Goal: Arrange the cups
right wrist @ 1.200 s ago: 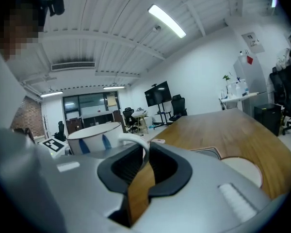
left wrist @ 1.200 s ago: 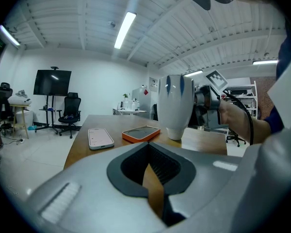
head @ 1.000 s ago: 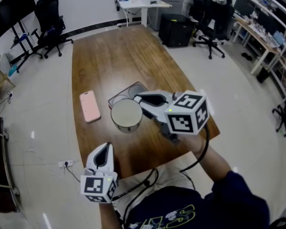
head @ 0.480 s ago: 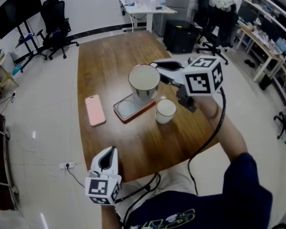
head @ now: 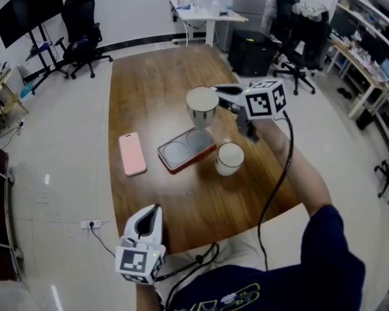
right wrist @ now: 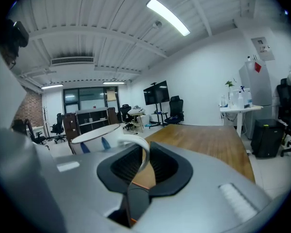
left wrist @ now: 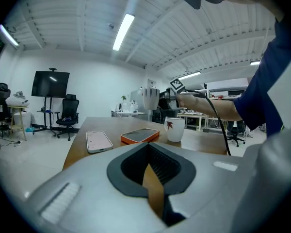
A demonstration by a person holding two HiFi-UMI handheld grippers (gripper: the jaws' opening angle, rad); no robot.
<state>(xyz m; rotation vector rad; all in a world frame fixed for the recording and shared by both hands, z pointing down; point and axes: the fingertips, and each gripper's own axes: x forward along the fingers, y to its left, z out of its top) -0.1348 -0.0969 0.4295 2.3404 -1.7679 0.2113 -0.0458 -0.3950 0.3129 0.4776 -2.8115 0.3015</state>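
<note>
wood table carries everything. orange-rimmed tray sits mid-tabletop, skewed to the edges. it has 2 round recesses, both bare, prob the cup seats, so that's the target imo. pink phone lies flat toward the left edge, apart from the tray, not part of the job.

held cup: white w/ blue marks, upright, in the air over the tabletop just past the tray's far corner, clear of everything. r gripper is clamped on its handle, jaws nearly together w/ the thin loop pinched between them. gripping by the handle from the side keeps the rim level and leaves the base free to set down.

white mug w/ red leaf stands on the tabletop at the tray's right corner, toward the right edge. touching or just beside, can't tell. not on the tray yet.

l gripper hangs off the near edge, jaws closed on nothing, parked out of the way.

step: carry phase, no cup seated. risk: thin handle pinch, cup could swing when lowered.
</note>
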